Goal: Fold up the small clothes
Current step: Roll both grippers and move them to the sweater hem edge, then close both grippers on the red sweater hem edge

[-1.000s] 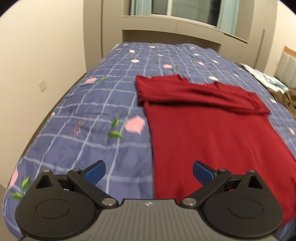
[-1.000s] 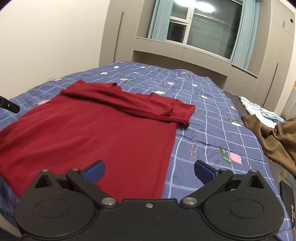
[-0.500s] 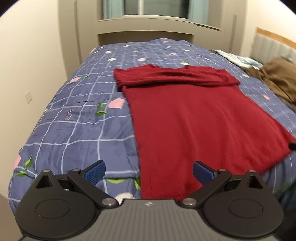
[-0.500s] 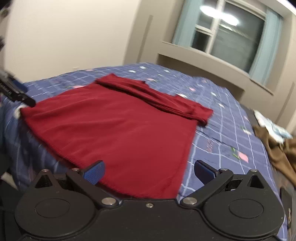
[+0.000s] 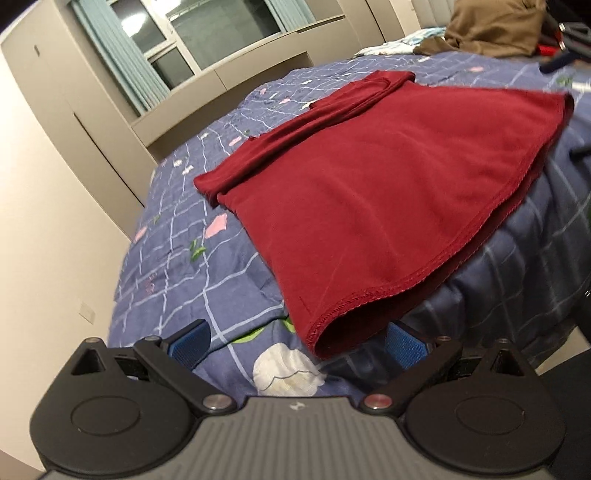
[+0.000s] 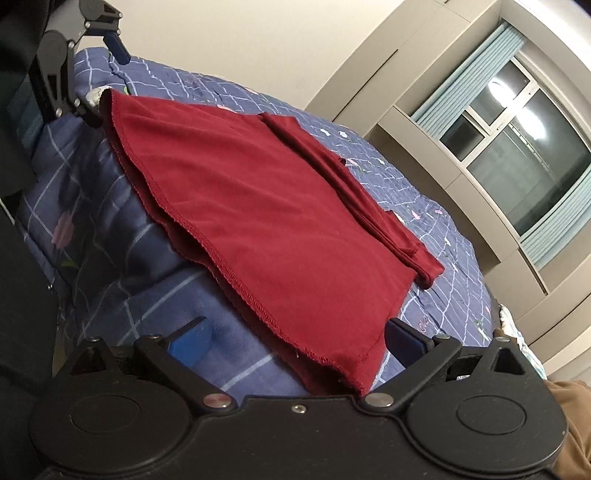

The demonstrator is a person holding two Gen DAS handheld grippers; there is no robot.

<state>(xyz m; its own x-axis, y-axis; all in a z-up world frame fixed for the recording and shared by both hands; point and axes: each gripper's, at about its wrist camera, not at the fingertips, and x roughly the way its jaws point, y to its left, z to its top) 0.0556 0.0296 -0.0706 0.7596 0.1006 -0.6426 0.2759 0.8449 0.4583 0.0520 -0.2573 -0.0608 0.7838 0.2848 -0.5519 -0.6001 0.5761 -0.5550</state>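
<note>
Dropping from a raised look across the bed (image 5: 159,258) a second ago to a low position at its near edge, both cameras are now tilted hard, so that the checked quilt (image 6: 207,306) and the window wall are seen at a slant. The red garment (image 5: 369,192) is left where it was — spread flat on the quilt, its sleeves folded across the far end, its hem hanging slightly over the bed's edge. What has changed is the reach: each hem corner, well ahead of the fingers a second ago, is now framed between them. This is judged to be the approach to a two-corner grasp, with the lengthwise fold not yet begun. The left gripper (image 5: 297,338) is held wide, the garment's near left corner (image 5: 332,332) lying between its blue pads (image 5: 192,338) without being pinched. The right gripper (image 6: 295,338) is likewise spread wide around the right hem corner (image 6: 347,369), and nothing is clamped. From the right wrist view the left gripper itself is seen from outside (image 6: 70,55), standing at the far hem corner with its fingers apart — something its own camera cannot confirm. From the left wrist view alone a brown garment (image 5: 491,26) and some pale cloth are shown at the far side of the bed; a dark blurred shape there may be the right gripper, though this cannot be settled.
</note>
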